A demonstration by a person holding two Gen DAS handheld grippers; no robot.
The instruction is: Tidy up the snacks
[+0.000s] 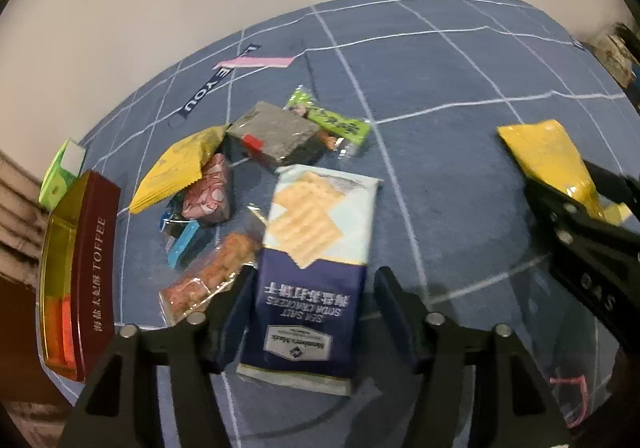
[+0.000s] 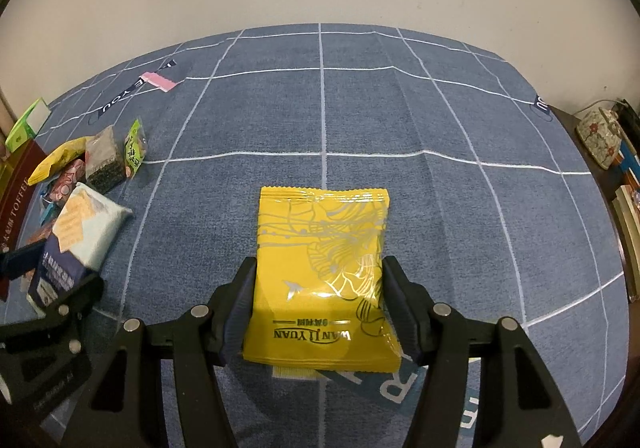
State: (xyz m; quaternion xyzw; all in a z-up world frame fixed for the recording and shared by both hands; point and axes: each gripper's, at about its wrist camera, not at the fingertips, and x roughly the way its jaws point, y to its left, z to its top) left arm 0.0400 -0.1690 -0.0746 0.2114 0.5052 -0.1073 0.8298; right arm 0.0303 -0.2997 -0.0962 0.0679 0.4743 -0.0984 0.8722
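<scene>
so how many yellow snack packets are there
2. One yellow packet sits between the fingers of the right hand-held gripper; the other lies in the snack pile beside the toffee box. More could be hidden under the pile.

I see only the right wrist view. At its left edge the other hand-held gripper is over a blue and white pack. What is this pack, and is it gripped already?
Observer: It is a Member's Mark sea salt soda crackers pack, lying flat on the blue cloth.
Operator: Is it gripped?
Observer: Not yet. The left hand-held gripper straddles it, and a gap shows beside the finger on the picture's right.
Operator: Is anything close to the fingers?
Observer: An orange snack in clear wrap lies right beside the other finger, on its outer side.
</scene>
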